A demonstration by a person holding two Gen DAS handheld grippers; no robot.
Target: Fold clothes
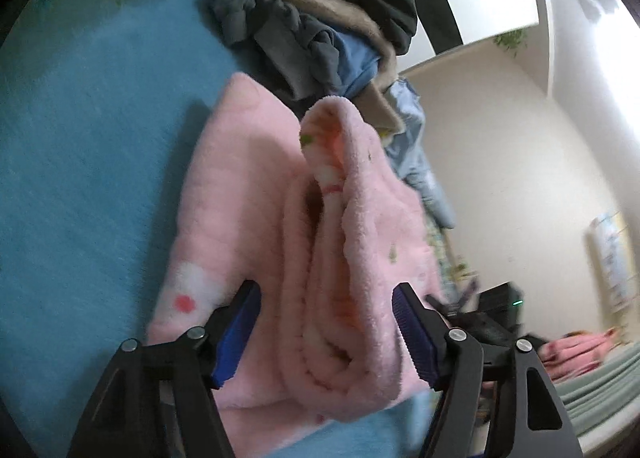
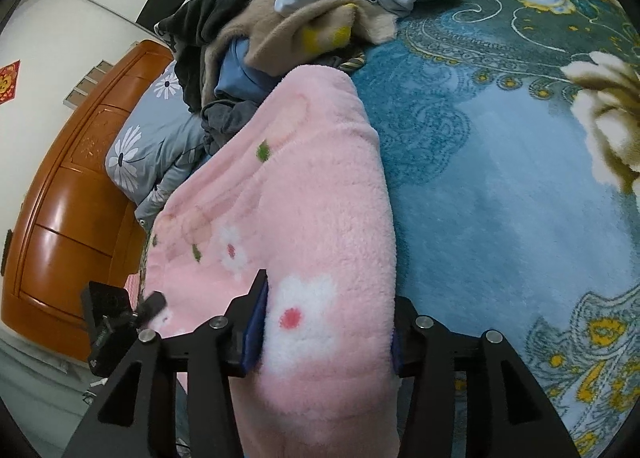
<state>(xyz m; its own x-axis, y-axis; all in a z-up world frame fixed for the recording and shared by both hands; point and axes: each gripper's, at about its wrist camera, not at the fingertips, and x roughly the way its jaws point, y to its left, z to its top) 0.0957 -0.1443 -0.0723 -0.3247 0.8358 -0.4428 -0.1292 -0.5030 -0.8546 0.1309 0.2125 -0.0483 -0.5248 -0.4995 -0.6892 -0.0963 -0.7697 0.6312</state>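
Left side: open blue bedspread [image 1: 92, 129] from your 9 to 11 o'clock, free to pass.
Ahead: clothes pile [image 1: 320, 21] blocks your 12 o'clock, touching the pink fleece [image 1: 256, 193].
Right view: bare bedspread at 1 to 4 o'clock; pillow [image 2: 148, 145] and wooden cabinet [image 2: 68, 193] crowd your 9 to 10 o'clock.

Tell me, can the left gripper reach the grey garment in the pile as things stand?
Probably not directly. The folded pink blanket lies between the left gripper fingers and rises in front of the grey garment, so the gripper would have to pass over it.
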